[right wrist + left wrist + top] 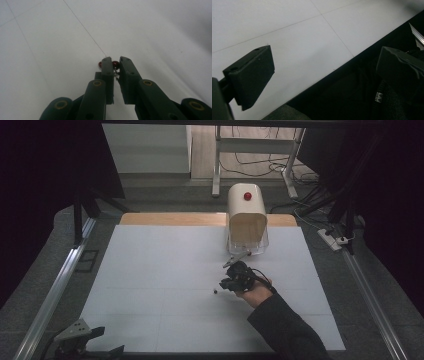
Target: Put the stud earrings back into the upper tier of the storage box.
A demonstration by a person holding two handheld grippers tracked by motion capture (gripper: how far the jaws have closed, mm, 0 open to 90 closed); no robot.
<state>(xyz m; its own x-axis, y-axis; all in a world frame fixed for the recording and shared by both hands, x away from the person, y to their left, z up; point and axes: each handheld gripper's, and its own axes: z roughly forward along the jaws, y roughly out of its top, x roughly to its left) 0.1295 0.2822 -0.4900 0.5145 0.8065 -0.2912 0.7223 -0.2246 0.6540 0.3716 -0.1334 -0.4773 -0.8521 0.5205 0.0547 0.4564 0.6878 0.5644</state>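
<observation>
1. Red bead pair [115, 64]: two small dark-red round bits lying on the white tabletop [165, 265], right at the tips of my right tool [116, 60]. From the high view they show as a dark speck [215, 291] near mid-tabletop, just left of the tool's nose.
2. Key relation: the pair sits crosswise to the tool. One bead is outside the left jaw and the other is in the gap, w/ a thin wiry bit running back between the jaws. So the long axis runs across my jaws, not along them.
3. Right tool [222, 285]: jaws narrow, nearly together, and they look pinched on that wiry bit. Any lift should go straight up, I reckon, or the outer bead could drag.
4. My right hand [255, 292] is the near one by far. Left tool [105, 341] sits at the near-left corner, well apart, w/ jaws wide [325, 72] and nothing between them.
5. Beyond: a metal clip-like piece [236, 259] lies just behind the right tool, near enough to bump if I swing back.
6. Behind that is a cream machine [246, 207] w/ a red knob, and a clear basket [247, 245] under its mouth at the far edge.
7. Nothing stands btw the beads and the basket except that clip.
</observation>
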